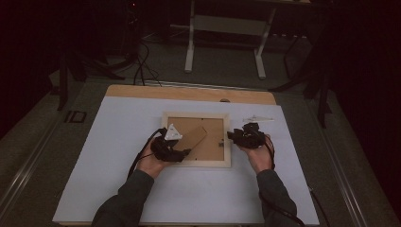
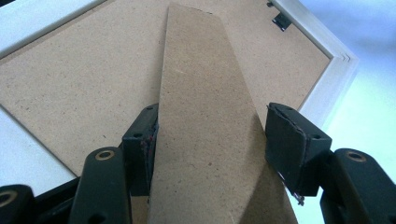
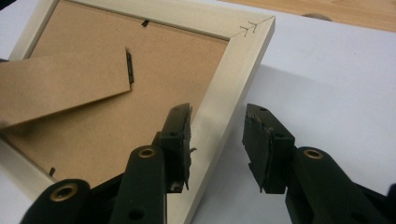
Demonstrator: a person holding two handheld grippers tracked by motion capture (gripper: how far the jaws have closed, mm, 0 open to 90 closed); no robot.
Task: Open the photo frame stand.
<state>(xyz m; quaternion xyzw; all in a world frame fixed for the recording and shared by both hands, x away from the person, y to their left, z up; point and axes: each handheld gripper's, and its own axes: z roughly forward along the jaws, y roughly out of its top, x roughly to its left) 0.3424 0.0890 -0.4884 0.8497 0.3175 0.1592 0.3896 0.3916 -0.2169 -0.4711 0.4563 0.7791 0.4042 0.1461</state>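
- The picture frame lay face down at the centre of the high view, on the white sheet covering the tabletop.
- Its brown stand flap angled up from the backing board.
- The left claw straddled that flap, jaws wide; the left pad sat against its edge, the right pad stood just clear.
- The right claw, partly open, bracketed the frame's pale right rail without pressing on it.
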